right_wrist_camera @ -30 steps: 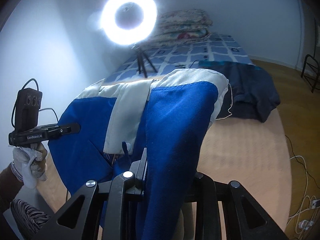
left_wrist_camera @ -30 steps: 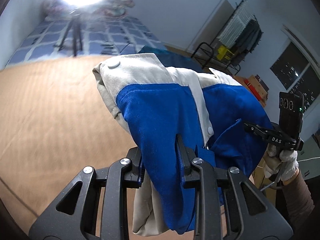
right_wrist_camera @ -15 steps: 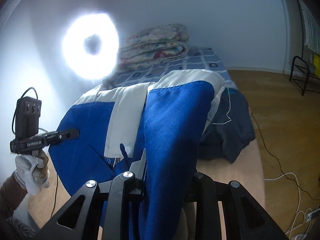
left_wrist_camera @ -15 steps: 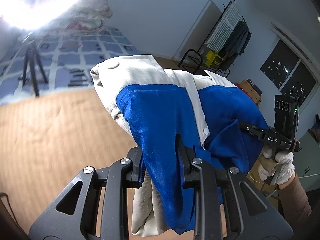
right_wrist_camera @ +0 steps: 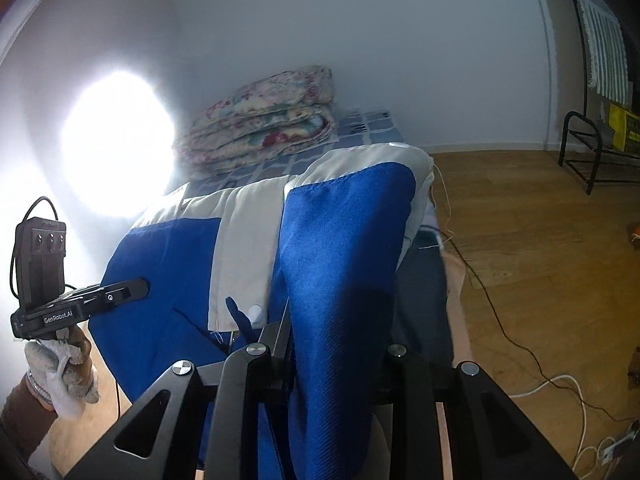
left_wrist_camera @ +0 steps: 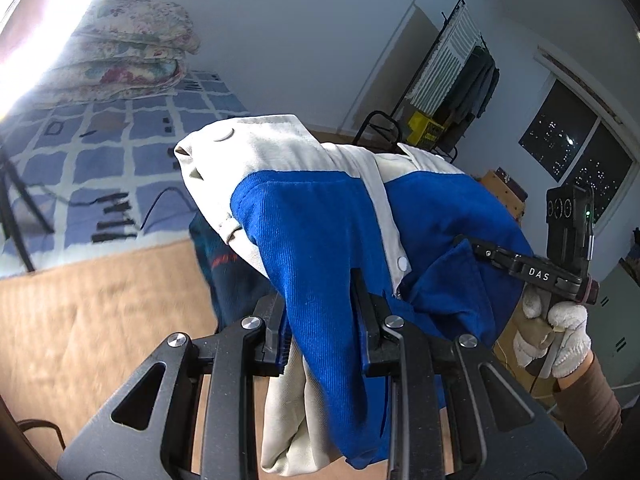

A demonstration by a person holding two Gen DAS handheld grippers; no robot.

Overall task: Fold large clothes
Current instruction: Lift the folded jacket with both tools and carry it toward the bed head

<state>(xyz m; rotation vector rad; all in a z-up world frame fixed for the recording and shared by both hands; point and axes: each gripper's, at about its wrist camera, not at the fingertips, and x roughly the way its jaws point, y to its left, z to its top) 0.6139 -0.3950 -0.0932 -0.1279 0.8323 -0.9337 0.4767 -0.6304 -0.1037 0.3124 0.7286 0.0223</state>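
A blue and cream jacket (left_wrist_camera: 320, 224) with snap buttons hangs in the air, stretched between both grippers. My left gripper (left_wrist_camera: 320, 312) is shut on one bunched blue end of it. My right gripper (right_wrist_camera: 336, 344) is shut on the other end of the jacket (right_wrist_camera: 344, 240). The right gripper also shows in the left wrist view (left_wrist_camera: 496, 254) at the right, in a white-gloved hand. The left gripper shows in the right wrist view (right_wrist_camera: 120, 292) at the left. The jacket's lower part droops below both grippers. It hides the fingertips.
Below lies a tan mat (left_wrist_camera: 80, 312) on a blue checked bed cover (left_wrist_camera: 120, 136). A dark blue garment (left_wrist_camera: 224, 264) lies under the jacket. Folded floral quilts (right_wrist_camera: 264, 120) sit at the wall. A ring light (right_wrist_camera: 116, 152) glares. A clothes rack (left_wrist_camera: 460, 64), wooden floor (right_wrist_camera: 520, 220) with cables.
Both grippers have lifted the jacket and tilted upward. The views now show more wall, the quilts and the floor, less of the mat. The grips are unchanged.
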